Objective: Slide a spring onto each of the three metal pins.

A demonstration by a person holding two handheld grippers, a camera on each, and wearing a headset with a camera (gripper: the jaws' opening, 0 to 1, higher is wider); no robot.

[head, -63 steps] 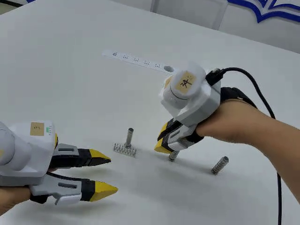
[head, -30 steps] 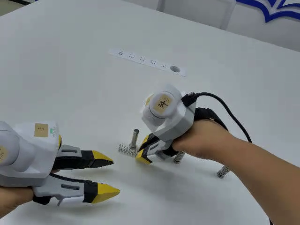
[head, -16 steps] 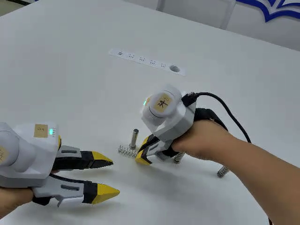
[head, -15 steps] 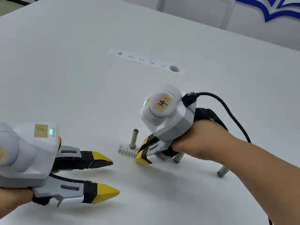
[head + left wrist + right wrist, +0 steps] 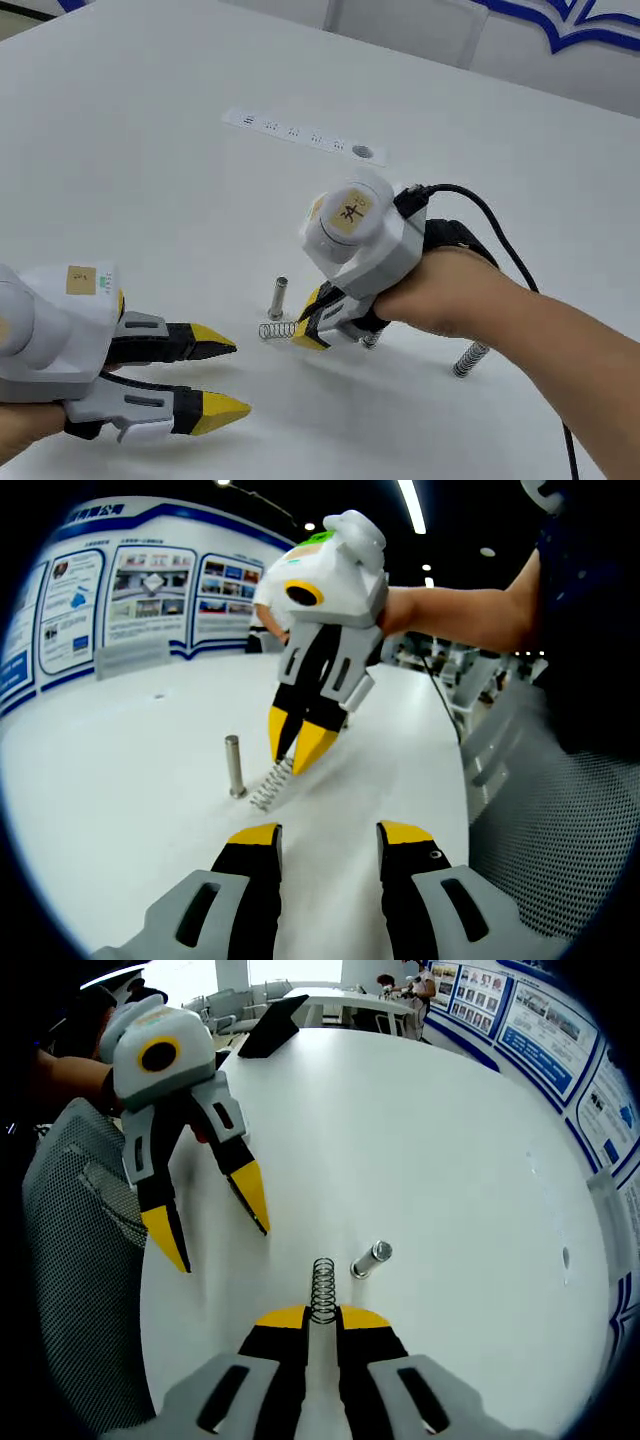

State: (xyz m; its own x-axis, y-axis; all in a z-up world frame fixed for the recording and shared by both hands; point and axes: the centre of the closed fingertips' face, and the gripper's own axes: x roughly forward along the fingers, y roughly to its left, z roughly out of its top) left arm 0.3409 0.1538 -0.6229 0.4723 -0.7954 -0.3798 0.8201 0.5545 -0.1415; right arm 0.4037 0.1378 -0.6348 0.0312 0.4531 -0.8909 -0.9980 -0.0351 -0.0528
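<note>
Our right gripper (image 5: 305, 335) is clamped on one end of a spring (image 5: 277, 329), just nearer than the bare upright pin (image 5: 278, 298).
Our left gripper (image 5: 230, 375) hangs open, near left. We should tip the spring upright, centre its free end over the pin, and lower gently.

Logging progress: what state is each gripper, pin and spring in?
Loose metal coil spring: gripped at one end, on no pin.
Right yellow-tipped gripper: shut on it.
Left yellow-tipped gripper: open, empty.
Bare metal pin: upright, no spring.
Rightmost pin: wears spring.
Middle pin: wears spring, partly hidden.
</note>
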